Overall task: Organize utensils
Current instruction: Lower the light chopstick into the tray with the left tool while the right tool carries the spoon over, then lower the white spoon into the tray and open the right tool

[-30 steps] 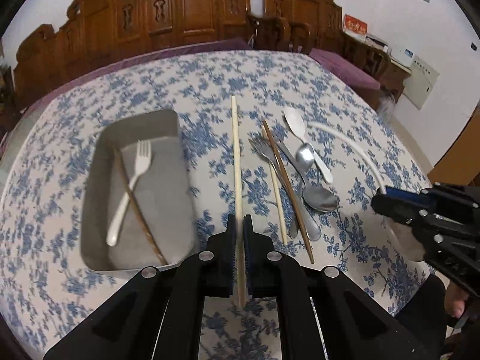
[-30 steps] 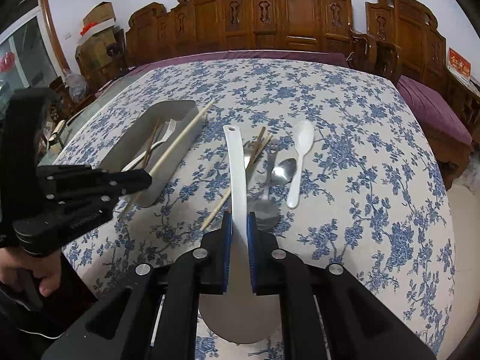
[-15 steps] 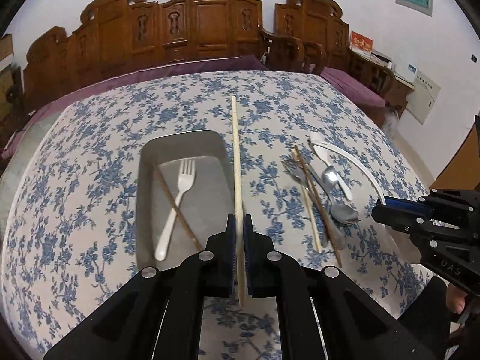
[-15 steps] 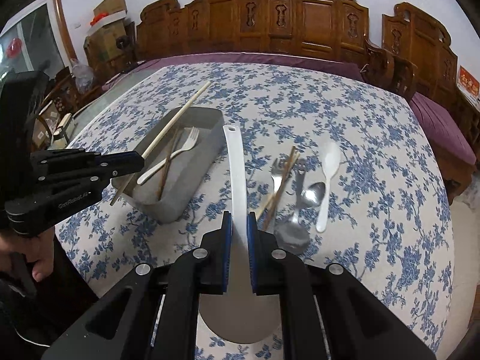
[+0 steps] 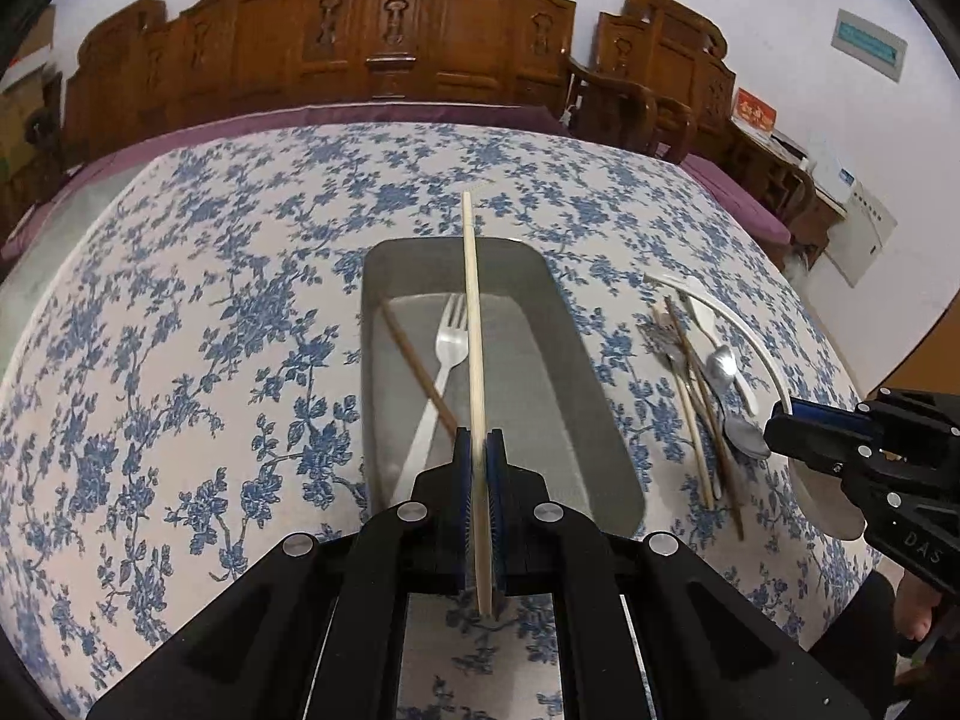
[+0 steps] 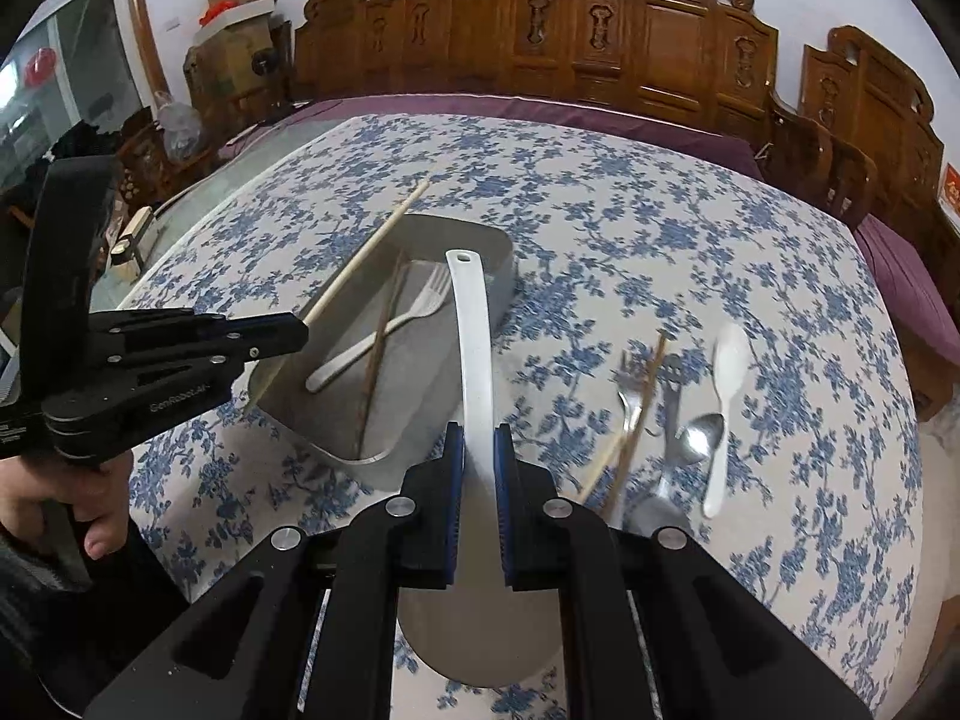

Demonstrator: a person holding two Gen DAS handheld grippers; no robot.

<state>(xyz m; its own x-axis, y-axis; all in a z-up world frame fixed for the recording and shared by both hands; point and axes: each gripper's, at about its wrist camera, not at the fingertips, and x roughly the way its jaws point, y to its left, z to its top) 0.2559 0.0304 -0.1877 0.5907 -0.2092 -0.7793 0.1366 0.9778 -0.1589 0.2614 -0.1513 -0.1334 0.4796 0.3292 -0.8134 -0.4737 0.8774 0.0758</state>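
My left gripper (image 5: 479,450) is shut on a pale chopstick (image 5: 471,312) and holds it lengthwise above the grey metal tray (image 5: 576,360). The tray holds a white fork (image 5: 441,372) and a brown chopstick (image 5: 414,363). My right gripper (image 6: 478,450) is shut on a white rice paddle (image 6: 474,336), whose handle points over the tray's near right corner (image 6: 501,264). The left gripper (image 6: 198,336) with its chopstick (image 6: 366,255) shows in the right wrist view, over the tray's left side.
Loose utensils lie on the blue-flowered cloth right of the tray: a metal fork (image 6: 627,402), chopsticks (image 6: 636,426), metal spoons (image 6: 696,438) and a white spoon (image 6: 726,402). Carved wooden chairs (image 5: 420,30) ring the table's far side.
Both grippers have moved left with their loads. The pale chopstick now hangs over the tray, and the paddle's handle has come over the tray's near corner.
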